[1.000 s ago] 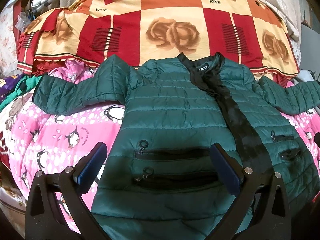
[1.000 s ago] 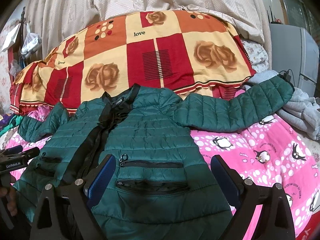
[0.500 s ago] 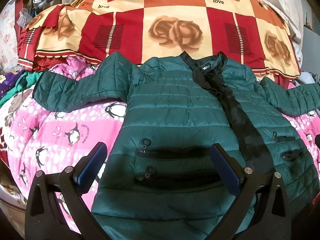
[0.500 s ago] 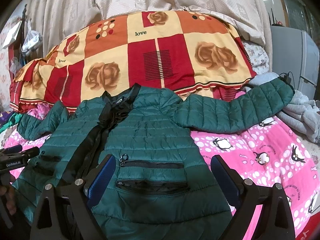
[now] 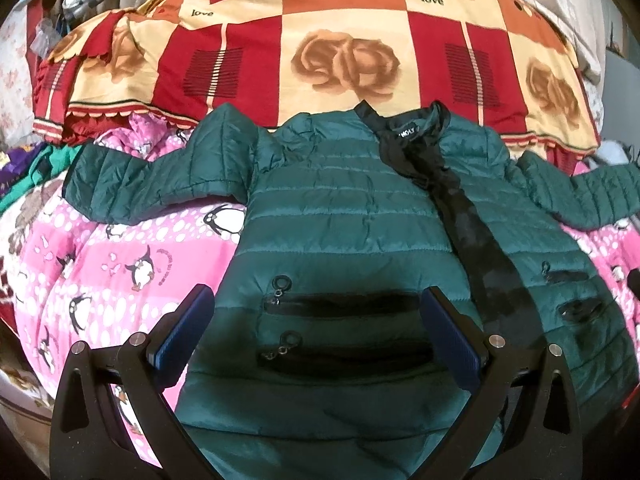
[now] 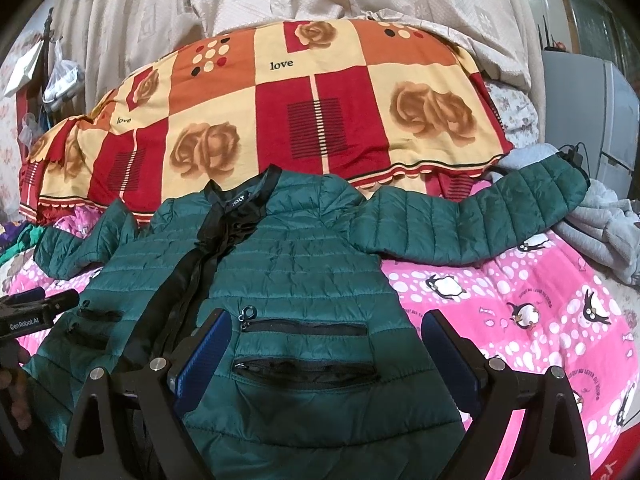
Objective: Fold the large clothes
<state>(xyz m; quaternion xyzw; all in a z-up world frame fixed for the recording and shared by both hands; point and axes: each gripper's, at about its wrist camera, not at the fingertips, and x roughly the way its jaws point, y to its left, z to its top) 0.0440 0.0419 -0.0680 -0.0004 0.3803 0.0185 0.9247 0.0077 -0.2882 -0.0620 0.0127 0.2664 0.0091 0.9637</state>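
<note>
A green quilted jacket (image 5: 352,232) lies flat and face up on a bed, on top of a pink blanket (image 5: 100,264) with penguins. Its collar points to the far edge of the bed, where a red and orange quilt (image 5: 344,52) with roses is piled up; the collar touches the lower border of this quilt. The hem is at the near edge. Both sleeves are spread out to the sides. The left sleeve (image 5: 160,176) lies on the pink blanket. The right sleeve (image 6: 472,224) reaches toward the right edge of the bed, and its cuff rests on a grey garment (image 6: 600,224). The black front strip (image 5: 480,248) runs from the collar down to the hem, and the front looks closed. Each front half has two black zip pockets.

The left hand-held gripper (image 5: 320,328) hangs over the lower part of the jacket's left half, with its fingers wide apart and nothing between them. The two pockets show between the blue pads (image 5: 184,336). The right hand-held gripper (image 6: 324,356) hangs over the lower part of the right half, also wide apart and holding nothing. I cannot tell if either one touches the fabric. In the right wrist view the left hand-held gripper (image 6: 44,304) shows at the left edge of the picture, beside the jacket.
</note>
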